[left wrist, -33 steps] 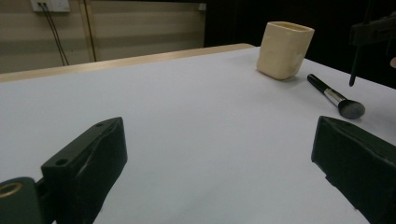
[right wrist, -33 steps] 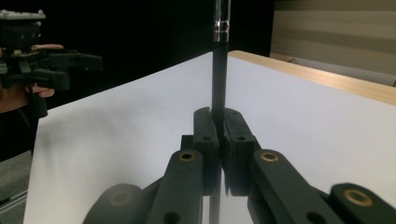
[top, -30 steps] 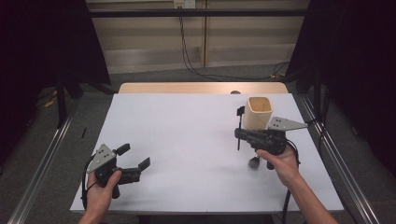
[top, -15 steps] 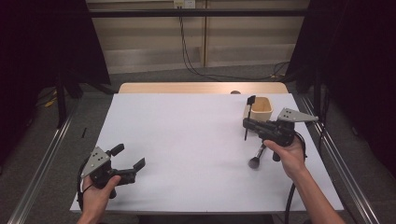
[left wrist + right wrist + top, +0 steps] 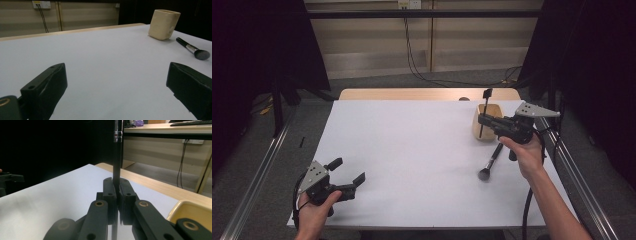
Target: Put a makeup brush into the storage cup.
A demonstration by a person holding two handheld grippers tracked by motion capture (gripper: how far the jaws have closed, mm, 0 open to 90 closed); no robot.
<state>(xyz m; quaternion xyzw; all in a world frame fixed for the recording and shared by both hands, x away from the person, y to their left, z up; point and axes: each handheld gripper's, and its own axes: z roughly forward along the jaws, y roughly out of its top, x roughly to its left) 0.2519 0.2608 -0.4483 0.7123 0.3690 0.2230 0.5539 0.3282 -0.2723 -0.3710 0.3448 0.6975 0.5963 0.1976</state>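
**White tabletop, dark room, two brushes and a cream cup**

White table point(image 5: 412, 160), pale wooden strip along its far edge, black curtains to either side, beige wall with trailing cables behind.

Right gripper point(image 5: 482, 119) at the table's far right, raised over the cream square cup point(image 5: 498, 111), jaws clamped together on a thin black makeup brush point(image 5: 484, 112). Brush upright, its flat dark head up, its lower end down inside the cup. From the right gripper view: brush stem point(image 5: 117, 157) pinched between the two pads, silver band up near the top.

Second makeup brush point(image 5: 491, 161) flat on the table just in front of the cup, bristles toward the person, apart from both grippers.

Left gripper point(image 5: 346, 179) low at the near left corner, jaws wide apart, gripping nothing.
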